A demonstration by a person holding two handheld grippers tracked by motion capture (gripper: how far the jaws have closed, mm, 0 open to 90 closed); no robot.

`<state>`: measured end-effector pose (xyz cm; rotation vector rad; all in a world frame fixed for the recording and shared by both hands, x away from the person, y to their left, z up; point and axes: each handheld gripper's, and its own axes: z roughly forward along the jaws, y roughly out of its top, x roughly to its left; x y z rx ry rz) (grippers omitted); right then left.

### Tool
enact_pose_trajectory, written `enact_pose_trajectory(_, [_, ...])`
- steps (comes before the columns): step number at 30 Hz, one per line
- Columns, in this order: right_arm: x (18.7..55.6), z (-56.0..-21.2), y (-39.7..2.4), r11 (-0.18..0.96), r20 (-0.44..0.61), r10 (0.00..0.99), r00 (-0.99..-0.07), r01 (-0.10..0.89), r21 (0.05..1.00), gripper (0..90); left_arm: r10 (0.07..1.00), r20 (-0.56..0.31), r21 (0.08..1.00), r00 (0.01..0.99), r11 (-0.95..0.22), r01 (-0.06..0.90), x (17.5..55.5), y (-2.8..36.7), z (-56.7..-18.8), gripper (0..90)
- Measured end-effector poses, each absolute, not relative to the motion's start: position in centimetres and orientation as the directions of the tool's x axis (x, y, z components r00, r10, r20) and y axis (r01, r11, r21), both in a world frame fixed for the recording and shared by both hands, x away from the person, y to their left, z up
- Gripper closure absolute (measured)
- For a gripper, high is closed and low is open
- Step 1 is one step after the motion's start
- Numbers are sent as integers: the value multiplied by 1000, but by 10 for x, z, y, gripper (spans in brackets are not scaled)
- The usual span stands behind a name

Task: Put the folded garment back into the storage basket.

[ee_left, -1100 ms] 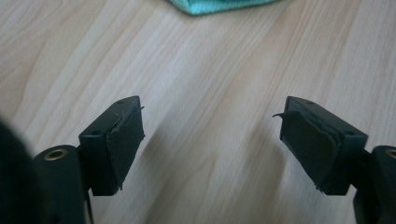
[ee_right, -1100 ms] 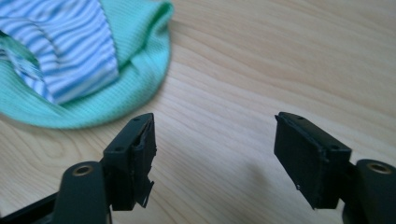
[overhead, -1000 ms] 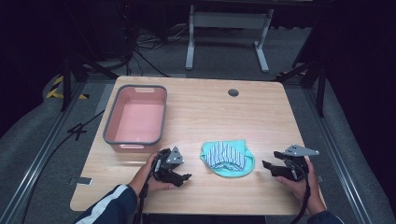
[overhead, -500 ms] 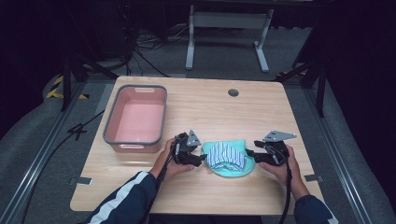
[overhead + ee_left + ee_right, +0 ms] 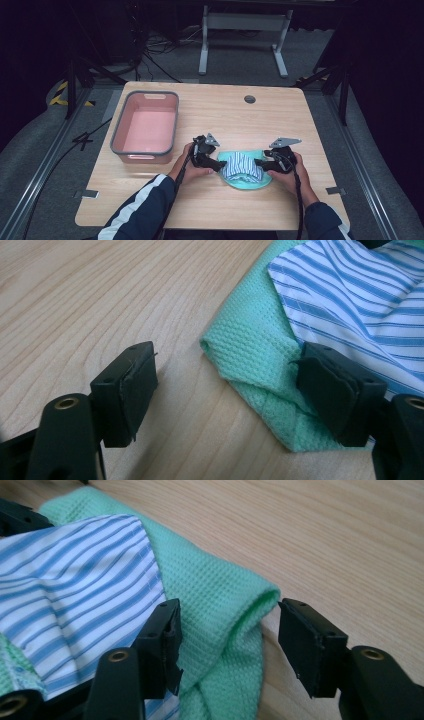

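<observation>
Wooden table (image 5: 210, 200), viewed from above. A pink bin (image 5: 146, 128) with a grey rim sits on the left half of the table; its inside looks bare. A small round dark grommet (image 5: 249, 99) is set in the tabletop toward the far edge, right of centre.

Near the front centre lies a bundle of cloth: a mint-green waffle-knit cloth (image 5: 247, 183) underneath, with a blue-and-white striped cloth (image 5: 242, 165) resting on top of it. The bundle is well apart from the bin, to its right.

The left gripper (image 5: 214, 164) is held in the person's left hand (image 5: 192, 167) at the left edge of the bundle. In the left gripper view its jaws stand wide apart, low over the table: one pad over bare wood, the other over the cloth, with a folded corner of the green cloth (image 5: 250, 370) lying in the gap between them. The striped cloth (image 5: 360, 300) shows just beyond that corner. Nothing is clamped.

The right gripper (image 5: 262, 164) is held in the right hand (image 5: 287, 172) at the right edge of the bundle. In the right gripper view its jaws are also apart, straddling a rolled fold of the green cloth (image 5: 225, 615); one pad lies against the striped cloth (image 5: 75, 590), the other is just beside the fold's edge over bare wood. Whether the pads touch the fabric cannot be told with certainty.

Dark sleeves with a white stripe enter from the near edge. The two grippers face each other across the bundle.
</observation>
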<state>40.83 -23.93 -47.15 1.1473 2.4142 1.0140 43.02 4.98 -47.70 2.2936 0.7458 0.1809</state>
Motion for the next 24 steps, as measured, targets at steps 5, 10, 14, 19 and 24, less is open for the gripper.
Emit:
enact_pose_trajectory(5, [405,-474,-240,455,41,756,-653,569,685,475,548,-69,668,833,-595,447,429,47,-476,271])
enact_pose_trajectory(10, [400,-472,-235,465,57,739,-671,569,678,695,517,-117,689,848,-572,445,431,49,-477,579])
enact_pose_trajectory(14, [399,-472,-236,438,92,746,-660,590,678,778,486,-152,686,861,-575,446,430,48,-476,759])
enact_pose_trajectory(19, [398,-472,-235,433,96,750,-654,596,676,809,485,-102,666,869,-615,421,428,43,-471,818])
enact_pose_trajectory(24, [395,-464,-232,439,84,747,-659,584,682,820,492,-65,638,868,-648,415,425,40,-465,832])
